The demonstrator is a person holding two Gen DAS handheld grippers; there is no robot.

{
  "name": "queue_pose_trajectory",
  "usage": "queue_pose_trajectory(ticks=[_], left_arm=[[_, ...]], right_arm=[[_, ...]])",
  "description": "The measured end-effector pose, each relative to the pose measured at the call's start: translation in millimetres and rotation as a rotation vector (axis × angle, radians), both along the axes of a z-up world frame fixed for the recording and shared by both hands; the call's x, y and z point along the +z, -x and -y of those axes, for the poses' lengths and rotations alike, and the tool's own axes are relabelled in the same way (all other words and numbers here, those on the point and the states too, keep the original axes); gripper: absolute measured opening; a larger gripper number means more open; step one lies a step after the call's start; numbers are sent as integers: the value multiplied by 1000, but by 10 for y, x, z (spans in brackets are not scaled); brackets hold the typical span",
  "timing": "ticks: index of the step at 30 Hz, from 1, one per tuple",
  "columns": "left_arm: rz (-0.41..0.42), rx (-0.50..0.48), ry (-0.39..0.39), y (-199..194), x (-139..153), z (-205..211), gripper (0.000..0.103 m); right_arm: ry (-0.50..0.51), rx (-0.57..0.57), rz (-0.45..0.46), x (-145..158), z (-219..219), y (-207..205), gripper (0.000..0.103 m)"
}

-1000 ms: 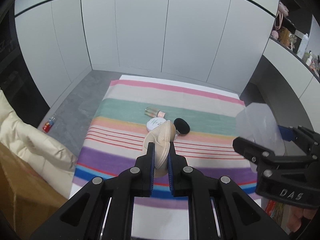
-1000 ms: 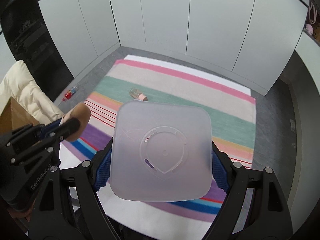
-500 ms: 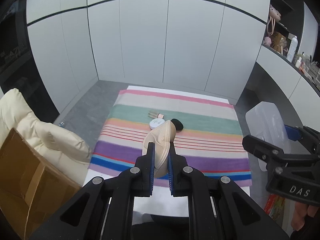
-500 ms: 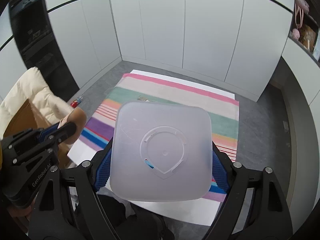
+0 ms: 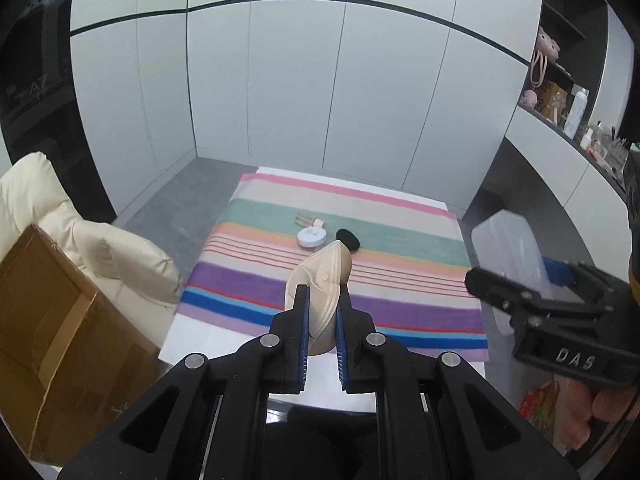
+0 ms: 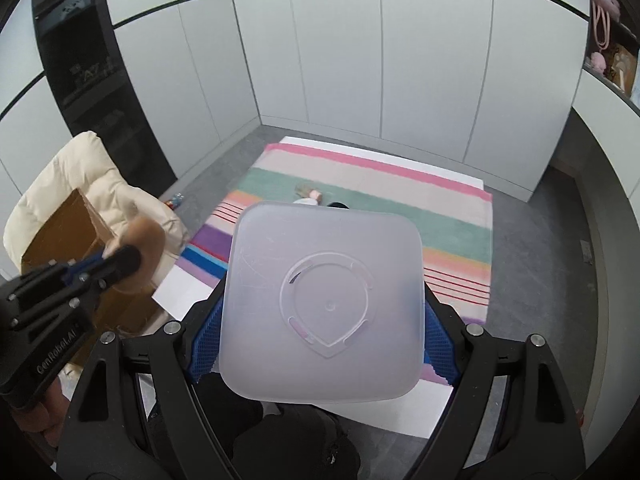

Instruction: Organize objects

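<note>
Both tools, the left tool (image 5: 322, 312) and right tool (image 6: 322, 336), have lifted up and away from the striped mat (image 5: 400, 300).

White cabinet wall (image 5: 296, 92), grey floor (image 5: 168, 208), cream armchair (image 5: 100, 248).

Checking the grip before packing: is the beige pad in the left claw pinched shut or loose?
Pinched shut. The left claw has both blue pads pressed against the beige pad, which stands on edge, held clear above the striped cloth.
</note>
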State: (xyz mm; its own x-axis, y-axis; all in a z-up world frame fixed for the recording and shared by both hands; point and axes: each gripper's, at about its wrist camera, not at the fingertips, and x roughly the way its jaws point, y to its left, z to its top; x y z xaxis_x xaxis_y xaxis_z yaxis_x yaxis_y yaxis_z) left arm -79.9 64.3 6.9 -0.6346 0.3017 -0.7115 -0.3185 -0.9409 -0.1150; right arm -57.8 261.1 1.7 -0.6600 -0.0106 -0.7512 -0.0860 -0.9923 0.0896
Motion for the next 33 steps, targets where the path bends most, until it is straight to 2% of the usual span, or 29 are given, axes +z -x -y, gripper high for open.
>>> queue_pose_trajectory(ticks=[7, 13, 22, 33], left_arm=[[17, 27, 5, 11, -173, 148, 12], [54, 59, -7, 100, -327, 309, 12], [38, 123, -20, 178, -398, 652, 12], [31, 206, -26, 141, -376, 1154, 12]], right_arm=[[-39, 59, 1, -41, 159, 114, 85], [-8, 69, 5, -72, 250, 269, 85], [41, 111, 31, -135, 559, 514, 85], [25, 213, 30, -139, 1138, 674, 85]])
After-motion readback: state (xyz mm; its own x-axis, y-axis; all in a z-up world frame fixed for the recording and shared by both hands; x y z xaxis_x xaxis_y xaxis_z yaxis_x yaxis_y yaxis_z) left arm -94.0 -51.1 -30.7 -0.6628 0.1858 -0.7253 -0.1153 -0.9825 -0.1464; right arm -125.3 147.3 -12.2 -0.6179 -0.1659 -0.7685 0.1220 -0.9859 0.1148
